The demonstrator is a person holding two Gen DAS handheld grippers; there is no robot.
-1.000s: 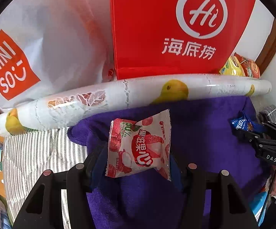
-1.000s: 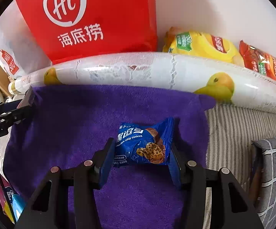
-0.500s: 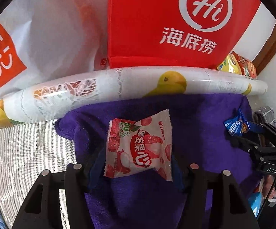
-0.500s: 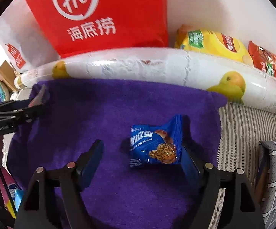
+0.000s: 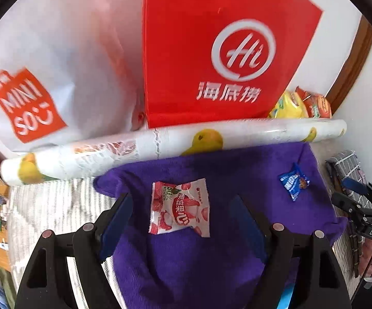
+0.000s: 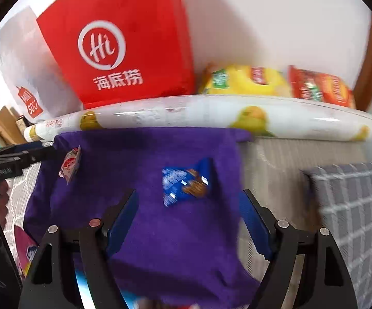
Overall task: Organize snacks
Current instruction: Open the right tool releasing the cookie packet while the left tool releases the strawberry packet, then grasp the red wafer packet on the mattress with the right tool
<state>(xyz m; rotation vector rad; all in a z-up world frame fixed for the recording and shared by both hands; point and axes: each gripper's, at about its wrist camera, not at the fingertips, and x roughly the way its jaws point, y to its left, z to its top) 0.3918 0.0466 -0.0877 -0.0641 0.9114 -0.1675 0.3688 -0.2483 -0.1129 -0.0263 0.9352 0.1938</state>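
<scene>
**Both packets down on the purple towel, jaws wide open**

Left gripper [image 5: 180, 213] has its jaws spread wide and empty, the pink fruit snack packet [image 5: 180, 208] lying flat between them on the purple towel [image 5: 186, 270]. Same for the right gripper [image 6: 188, 213]: wide, empty, blue cookie packet [image 6: 186, 184] just ahead. I'd back straight off so no finger drags a wrapper. Both grippers sit low, pointing toward the red bag [image 5: 211, 51].

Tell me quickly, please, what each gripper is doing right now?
Left gripper: open, holding nothing; the red-and-white candy packet lies loose on the purple towel.
Right gripper: open, empty; the blue cookie packet lies on the towel.
</scene>
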